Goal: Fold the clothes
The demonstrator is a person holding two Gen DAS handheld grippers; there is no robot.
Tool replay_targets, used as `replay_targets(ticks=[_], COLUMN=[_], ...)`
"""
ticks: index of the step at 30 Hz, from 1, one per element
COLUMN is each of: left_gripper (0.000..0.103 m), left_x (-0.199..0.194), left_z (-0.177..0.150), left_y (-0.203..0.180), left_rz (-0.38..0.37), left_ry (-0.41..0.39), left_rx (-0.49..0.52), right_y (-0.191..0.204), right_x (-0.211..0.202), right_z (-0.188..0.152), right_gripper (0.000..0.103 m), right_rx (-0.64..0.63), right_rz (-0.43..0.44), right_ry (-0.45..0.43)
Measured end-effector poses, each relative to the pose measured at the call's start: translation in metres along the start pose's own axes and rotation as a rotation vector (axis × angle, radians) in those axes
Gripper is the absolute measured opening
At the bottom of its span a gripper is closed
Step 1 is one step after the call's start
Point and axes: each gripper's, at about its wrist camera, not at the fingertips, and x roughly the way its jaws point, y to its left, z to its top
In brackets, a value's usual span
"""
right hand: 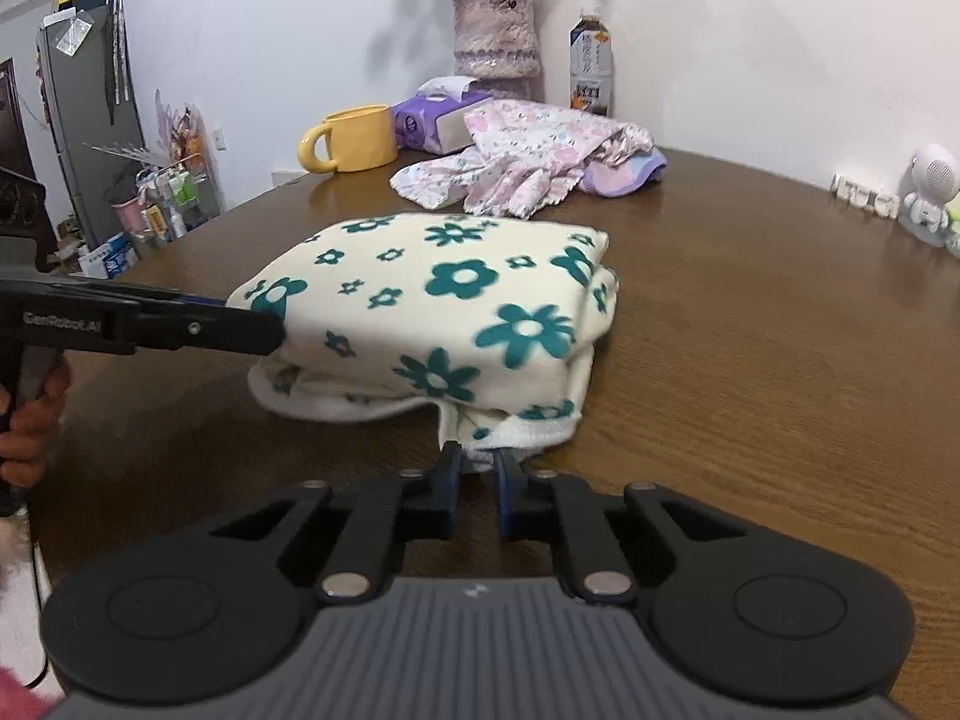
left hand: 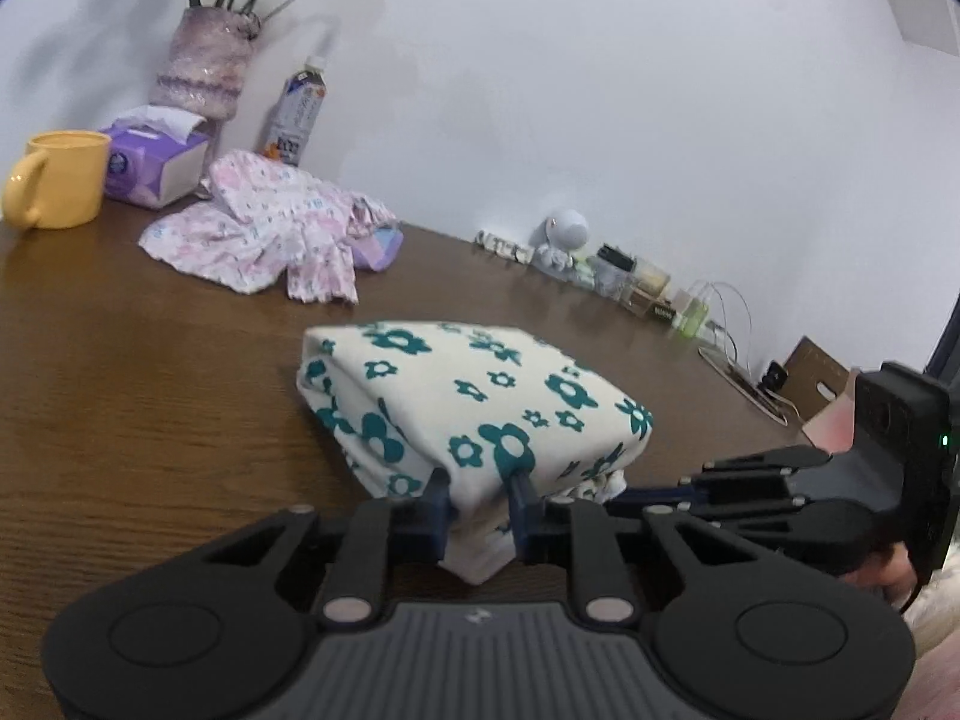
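The left gripper (left hand: 478, 495) has its jaws pinched on a near corner of the folded cream cloth with teal flowers (left hand: 474, 402), the fabric bunched between the blue fingertips (left hand: 522, 495). The right gripper (right hand: 478, 468) has its jaws drawn close on the white hem at the bundle's near edge (a thin fold of cloth sits between them). In the right wrist view the left gripper reaches in from the left, its tip against the bundle's left end, with a hand (right hand: 27, 420) on its handle.

The folded cloth lies in a thick stack toward the near edge of the brown wooden table (right hand: 750, 360). Well behind it, near the far edge by the wall, lies a crumpled pink floral garment (right hand: 528, 156). Beside that stand a yellow mug (right hand: 354, 138), a purple tissue box (right hand: 432, 120), a vase of flowers (right hand: 493, 36) and a bottle (right hand: 591, 66). A small white figure (right hand: 930, 192) stands along the far right edge.
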Motion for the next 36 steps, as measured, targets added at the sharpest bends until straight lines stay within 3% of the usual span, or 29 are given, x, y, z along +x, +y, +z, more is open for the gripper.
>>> replay_targets(ticks=[3,4,9,12,15,16,19,22,24,25,36], left_gripper=[0.019,0.018,0.019,0.025,0.03,0.03,0.03,0.03,0.029,0.028,0.027], left_x=[-0.004,-0.003,0.007,0.007,0.007,0.008,0.011,0.011,0.011,0.011,0.015], left_z=[0.005,0.006,-0.001,-0.004,-0.006,-0.007,-0.008,-0.008,-0.008,-0.007,-0.01], left_y=[0.0,0.0,-0.003,-0.001,0.0,0.0,-0.001,-0.005,-0.007,-0.008,-0.009], left_rz=[-0.029,-0.042,-0.007,0.011,0.027,0.032,0.047,0.053,0.046,0.045,0.055], left_ry=[-0.028,-0.031,0.03,0.03,0.033,0.037,0.046,0.038,0.032,0.031,0.075], left_rx=[-0.025,-0.031,-0.015,-0.026,-0.034,-0.033,-0.029,-0.02,-0.017,-0.013,-0.004], right_y=[0.003,0.004,0.01,0.006,-0.001,-0.005,-0.018,-0.026,-0.028,-0.026,-0.01], right_x=[0.002,0.003,0.008,0.001,-0.016,-0.02,-0.02,-0.007,0.0,0.002,0.005], right_z=[0.002,0.003,0.004,0.002,0.002,0.002,0.003,0.005,0.007,0.007,0.004], right_gripper=[0.006,0.001,0.0,0.002,0.013,0.021,0.025,0.024,0.009,0.007,0.008], right_rx=[-0.007,-0.009,-0.014,-0.001,0.008,0.012,0.031,0.047,0.044,0.038,0.006], right_rz=[0.015,0.021,0.038,0.044,0.004,-0.021,-0.07,-0.062,-0.047,-0.042,-0.043], right_ry=[-0.005,-0.005,0.008,0.013,-0.002,-0.015,-0.021,-0.011,-0.011,-0.012,-0.014])
